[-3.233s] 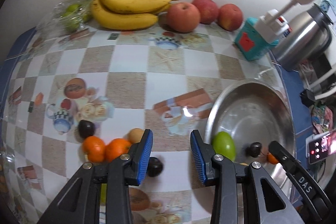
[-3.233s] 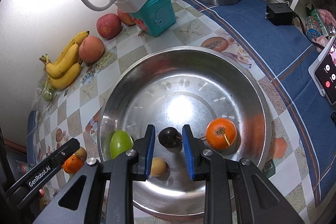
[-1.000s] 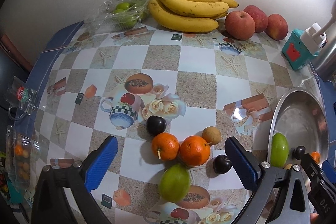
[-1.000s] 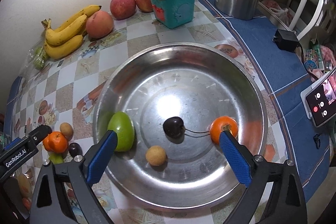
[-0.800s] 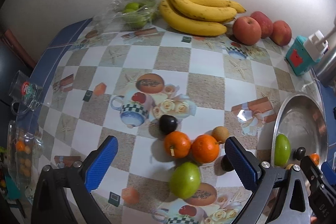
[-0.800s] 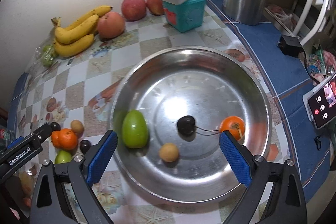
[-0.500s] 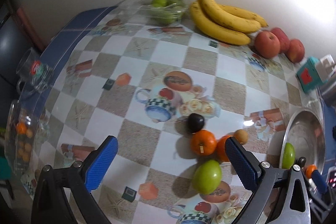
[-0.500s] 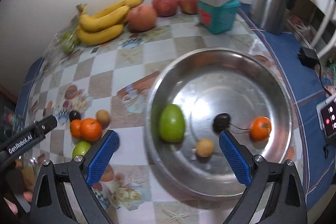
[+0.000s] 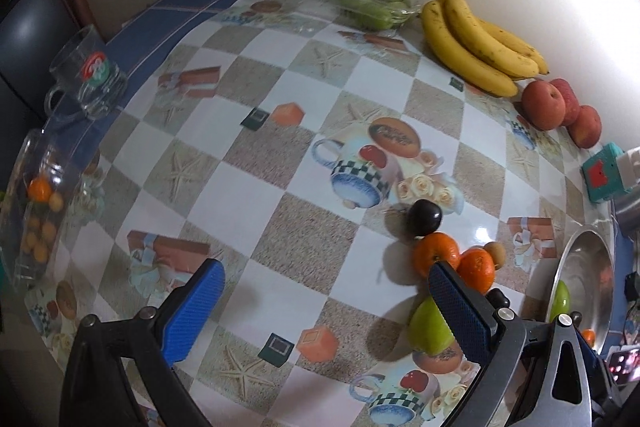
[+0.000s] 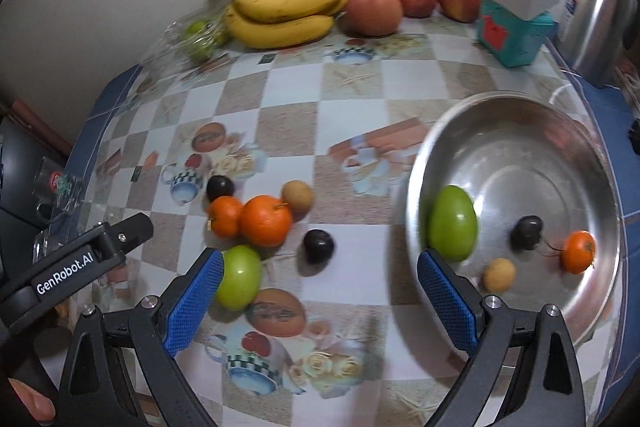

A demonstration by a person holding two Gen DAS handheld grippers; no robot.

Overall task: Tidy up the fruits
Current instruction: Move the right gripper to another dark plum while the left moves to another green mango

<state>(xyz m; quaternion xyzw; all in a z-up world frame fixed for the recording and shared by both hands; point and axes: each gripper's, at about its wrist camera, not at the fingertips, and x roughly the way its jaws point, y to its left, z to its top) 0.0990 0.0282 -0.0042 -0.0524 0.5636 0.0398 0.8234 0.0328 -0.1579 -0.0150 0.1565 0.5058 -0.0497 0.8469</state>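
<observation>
the steel bowl [image 10: 516,107] sits on the checked tablecloth [image 10: 352,115], and everything here is placed from it. inside the bowl lie a green mango [image 10: 453,223] against the near-left wall, a dark plum [image 10: 528,227] near the middle, a small orange [image 10: 578,251] to the plum's right, and a small tan fruit [image 10: 498,275] toward the front.

left of the bowl, out on the cloth, a loose cluster waits: two oranges [image 10: 265,220] touching each other, a tan fruit [image 10: 296,195] just beside them on the bowl side, a dark plum [image 10: 220,187] behind them, another plum [image 10: 318,245] nearer the bowl, and a second green mango [image 10: 238,276] in front.

far behind the bowl, along the wall, are bananas [image 10: 288,11] and three apples [image 10: 374,10]; a teal box [image 10: 514,35] stands just behind the bowl.

the right gripper [image 10: 320,291] hovers over the cloth left of the bowl, jaws wide apart, holding nothing. the left gripper [image 9: 324,307] also hangs above the cloth further left, jaws spread wide and empty, its right finger overlapping the mango in view.
</observation>
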